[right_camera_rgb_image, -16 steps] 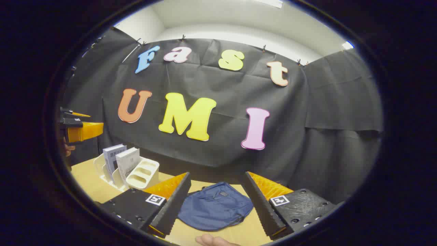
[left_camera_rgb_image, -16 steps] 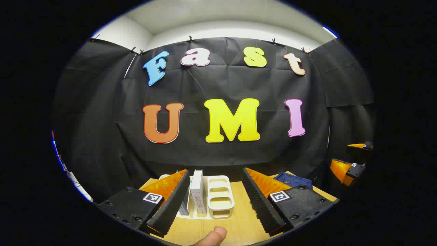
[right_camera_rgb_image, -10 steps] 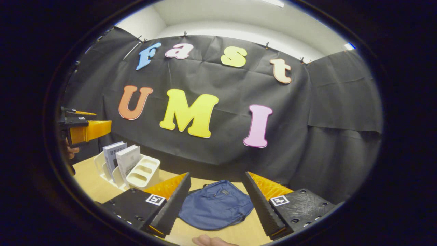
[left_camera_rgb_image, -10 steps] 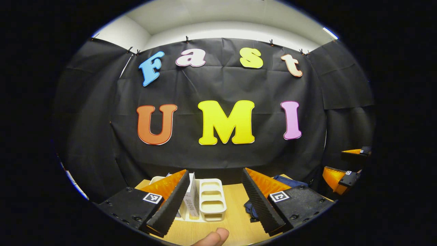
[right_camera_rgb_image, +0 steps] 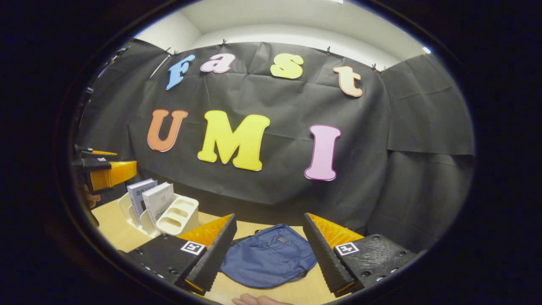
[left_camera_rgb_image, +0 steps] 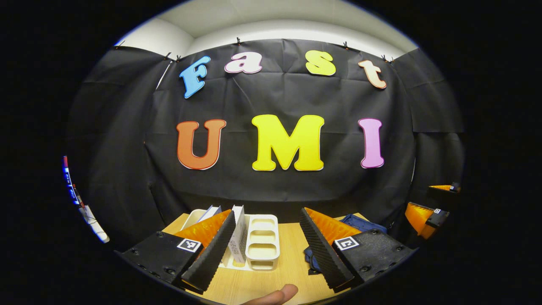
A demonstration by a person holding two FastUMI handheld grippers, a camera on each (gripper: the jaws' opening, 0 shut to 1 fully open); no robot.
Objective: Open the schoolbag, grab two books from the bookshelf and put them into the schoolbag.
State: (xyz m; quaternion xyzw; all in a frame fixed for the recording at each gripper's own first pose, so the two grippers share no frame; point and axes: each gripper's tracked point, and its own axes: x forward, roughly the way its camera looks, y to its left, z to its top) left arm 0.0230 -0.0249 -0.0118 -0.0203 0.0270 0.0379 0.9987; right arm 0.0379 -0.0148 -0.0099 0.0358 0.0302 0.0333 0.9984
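Matt blue cloth schoolbag (right_camera_rgb_image: 269,260), glossy white plastic bookshelf (left_camera_rgb_image: 262,243), smooth wood-grain table (left_camera_rgb_image: 288,264).

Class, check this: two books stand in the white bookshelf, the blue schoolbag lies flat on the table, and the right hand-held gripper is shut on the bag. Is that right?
Not quite. In the right gripper view the right hand-held gripper is open, its fingers apart above the schoolbag and gripping nothing. The two books do stand in the bookshelf, and the bag lies on the table.

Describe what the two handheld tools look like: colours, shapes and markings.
Both tools match. The left tool and right tool each have two wedge-shaped fingers, orange on the outer faces with black ribbed gripping pads, mounted on black bolted blocks. Each block carries a small square black-and-white marker.
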